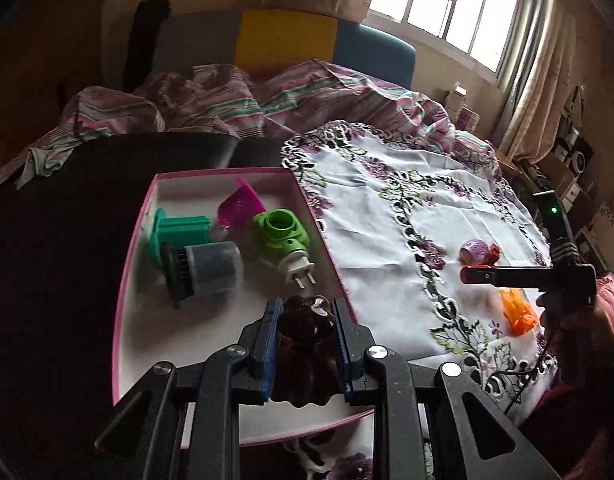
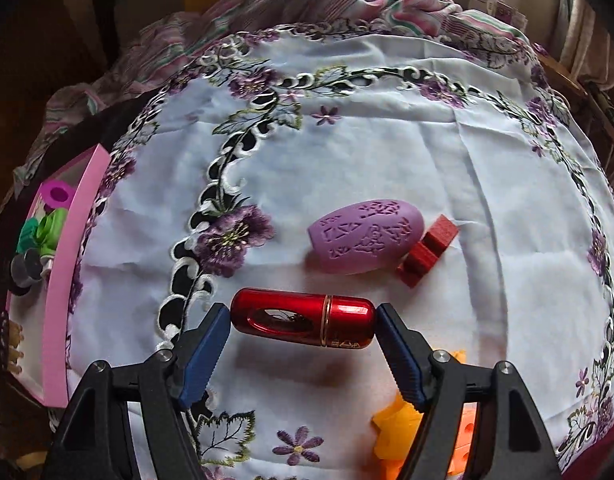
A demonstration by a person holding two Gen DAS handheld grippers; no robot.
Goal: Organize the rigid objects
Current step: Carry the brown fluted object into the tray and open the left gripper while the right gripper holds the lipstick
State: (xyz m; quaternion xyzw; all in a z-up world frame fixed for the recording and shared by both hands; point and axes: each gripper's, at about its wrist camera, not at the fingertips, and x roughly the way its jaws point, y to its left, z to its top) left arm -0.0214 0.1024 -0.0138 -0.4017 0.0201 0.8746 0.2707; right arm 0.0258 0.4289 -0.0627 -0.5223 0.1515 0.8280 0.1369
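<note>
While you hold both tools over the table, this is how things stand:
Left gripper (image 1: 305, 322): your jaws are clamped on a dark brown ridged piece (image 1: 305, 320); it hangs over the near end of the pink-rimmed box (image 1: 133, 256); what the piece is, the dim view leaves unclear.
Right gripper (image 2: 303, 326): your blue pads press on both ends of a red metal capsule (image 2: 303, 322); it lies crosswise between them, above the embroidered white cloth (image 2: 387, 152).
Box contents: a green plug-in device (image 1: 285, 240), a grey cylinder (image 1: 211, 270) on its side, a teal part (image 1: 179, 232) and a magenta piece (image 1: 241, 204); all sit in the far half.
Cloth: a lilac carved egg-shaped object (image 2: 357, 236) touches a small red block (image 2: 427, 250); both lie just beyond the capsule; orange and yellow plastic pieces (image 2: 399, 424) sit near your right jaw, partly hidden.
</note>
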